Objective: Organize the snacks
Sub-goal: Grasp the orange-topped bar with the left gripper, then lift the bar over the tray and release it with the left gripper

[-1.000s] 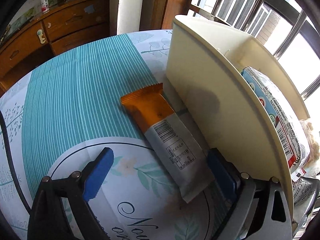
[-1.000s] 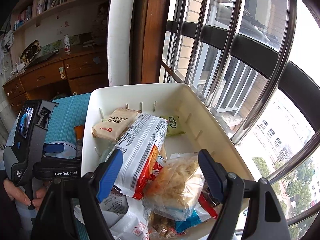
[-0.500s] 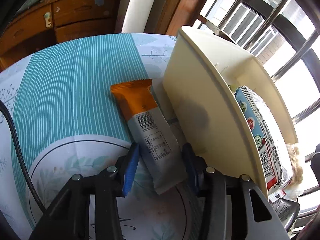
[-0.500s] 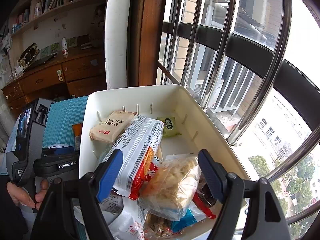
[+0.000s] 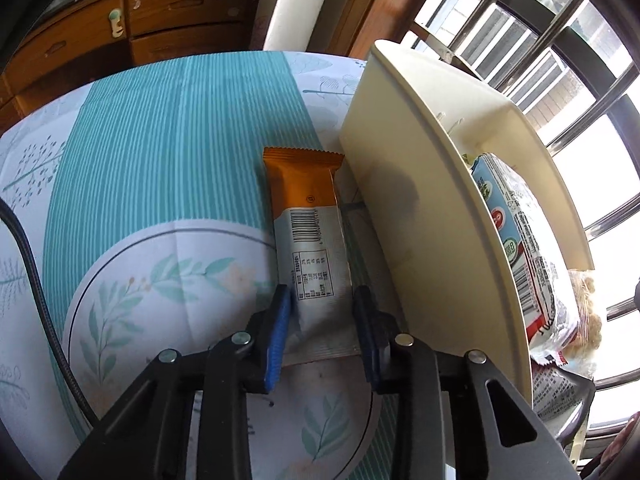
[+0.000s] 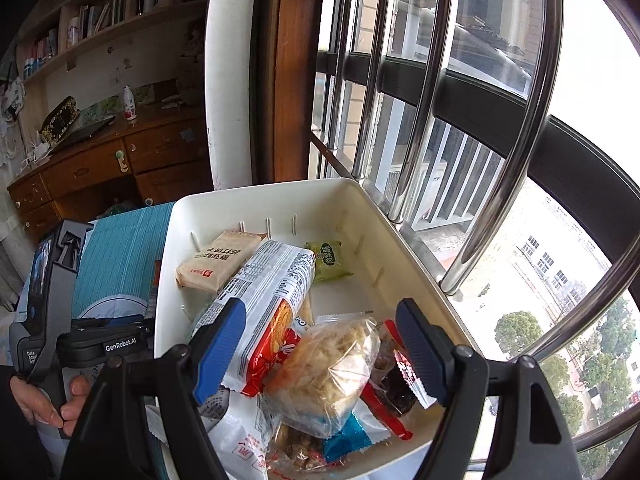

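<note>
An orange-and-white snack bar (image 5: 306,216) lies flat on the teal tablecloth (image 5: 140,152), right beside the white bin's outer wall (image 5: 420,184). My left gripper (image 5: 322,294) is closing tight on the bar's near white end, and both blue pads press on the wrapper's sides. In the right wrist view the bin (image 6: 360,208) holds several snacks: a long white-and-red biscuit pack (image 6: 272,304), a clear bag of puffed snack (image 6: 332,364), a beige pack (image 6: 220,260) and a small green pack (image 6: 328,258). My right gripper (image 6: 319,306) hovers open above them, holding nothing.
The bin stands against a window with steel bars (image 6: 440,120). A wooden chest of drawers (image 5: 160,12) is behind the table. A black cable (image 5: 32,272) runs down the left side. A hand (image 6: 44,400) grips the left gripper's handle beside the bin.
The left jaws went from wide open to shut on the snack bar's near end, and the gripper rolled so that the bar now lies straight ahead. The right gripper stayed put.
</note>
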Available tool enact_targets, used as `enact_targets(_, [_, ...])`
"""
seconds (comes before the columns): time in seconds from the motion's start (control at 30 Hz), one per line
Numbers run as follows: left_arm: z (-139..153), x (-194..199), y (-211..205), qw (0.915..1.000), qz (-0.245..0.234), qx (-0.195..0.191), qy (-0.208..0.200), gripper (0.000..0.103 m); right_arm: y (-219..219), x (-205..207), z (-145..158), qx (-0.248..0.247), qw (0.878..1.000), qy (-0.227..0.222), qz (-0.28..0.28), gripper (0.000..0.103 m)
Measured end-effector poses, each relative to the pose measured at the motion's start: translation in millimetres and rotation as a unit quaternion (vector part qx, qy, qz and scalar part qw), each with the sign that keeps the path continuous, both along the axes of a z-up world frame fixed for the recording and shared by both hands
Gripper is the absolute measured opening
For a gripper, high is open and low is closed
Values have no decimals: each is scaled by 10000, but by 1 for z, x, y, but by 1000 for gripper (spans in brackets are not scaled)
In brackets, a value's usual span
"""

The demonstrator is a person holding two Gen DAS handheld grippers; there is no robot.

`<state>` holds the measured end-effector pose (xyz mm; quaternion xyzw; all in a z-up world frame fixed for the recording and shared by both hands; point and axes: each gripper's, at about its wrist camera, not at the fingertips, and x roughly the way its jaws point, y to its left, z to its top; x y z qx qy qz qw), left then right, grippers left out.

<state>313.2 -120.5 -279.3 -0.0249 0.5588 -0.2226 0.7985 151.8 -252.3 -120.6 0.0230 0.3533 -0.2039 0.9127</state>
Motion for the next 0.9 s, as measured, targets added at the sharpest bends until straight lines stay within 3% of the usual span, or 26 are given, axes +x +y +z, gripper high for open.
enact_targets(0.27, [6,-23,28,9974,641,-116,297,29,-6,-8,10,73,9996,-100,247,78])
enact_targets(0.47, [31,-37,38,9944,1004,-267,196,29,-9,-13,11,256,9982,-2,539,78])
enact_targets(0.63, [69,-51,38,9931,1143,-242,8,29,-15,-17,12,463,9961,156,732,78])
enact_targets(0.9, [137,-78,12,9949,881,-293,-402,29,-36,-28,14,1088,9895,433,846,78])
